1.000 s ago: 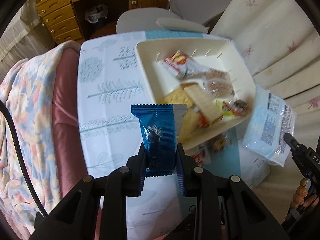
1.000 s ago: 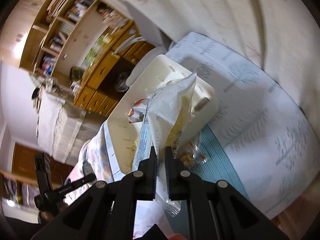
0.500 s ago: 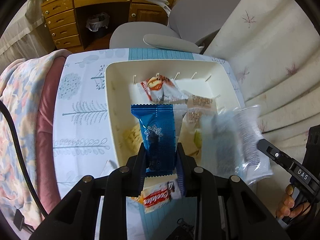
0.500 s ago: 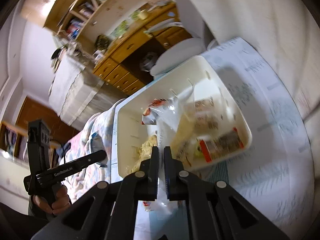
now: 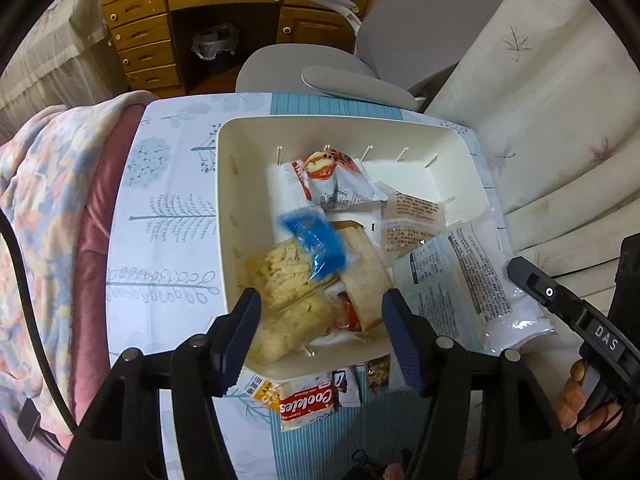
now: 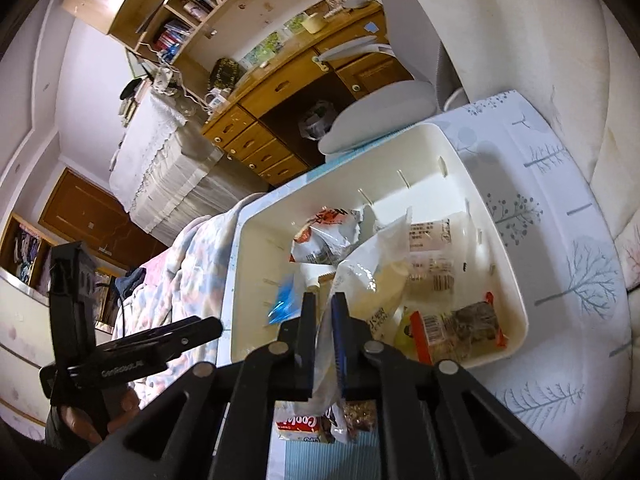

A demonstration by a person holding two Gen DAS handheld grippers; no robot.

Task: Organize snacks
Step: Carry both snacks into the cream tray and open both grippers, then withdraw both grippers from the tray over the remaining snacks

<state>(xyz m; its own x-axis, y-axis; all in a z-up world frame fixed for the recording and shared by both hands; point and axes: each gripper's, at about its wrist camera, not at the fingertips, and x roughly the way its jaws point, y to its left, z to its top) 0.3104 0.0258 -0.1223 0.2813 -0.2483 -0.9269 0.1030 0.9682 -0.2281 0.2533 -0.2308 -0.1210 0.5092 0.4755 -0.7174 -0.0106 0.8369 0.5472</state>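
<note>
Your left gripper (image 5: 320,320) hangs over the near rim of the bin (image 5: 452,138), jaws spread wide, nothing between them. The blue pack (image 5: 314,240) lies blurred inside the bin, on top of the cracker pack (image 5: 282,270) and beside a tan bar (image 5: 366,272); it looks freshly dropped, though whether it has settled you cannot tell. Your right gripper (image 6: 323,340) is clamped on the bottom edge of a clear bag (image 6: 372,276), which stands up from the jaws and leans over the bin's middle. From the left view that same bag (image 5: 460,284) overhangs the bin's near right corner, part in, part out. Also in the bin: a red-and-white pack (image 5: 332,178) toward the far side, two clear wrapped biscuits (image 5: 412,216), and an orange-wrapped bar (image 6: 456,330) at the near right. The step in hand, as I read it, is depositing: left side done, right side not yet. For the next move, carry the bag further over the bin's open far half before you let go, or it may slide off the rim. Loose snacks remain on the table (image 5: 168,240) at the bin's near edge: a Cookies pack (image 5: 306,404) and a small dark pack (image 5: 378,372). Your free left gripper is best placed for those.
</note>
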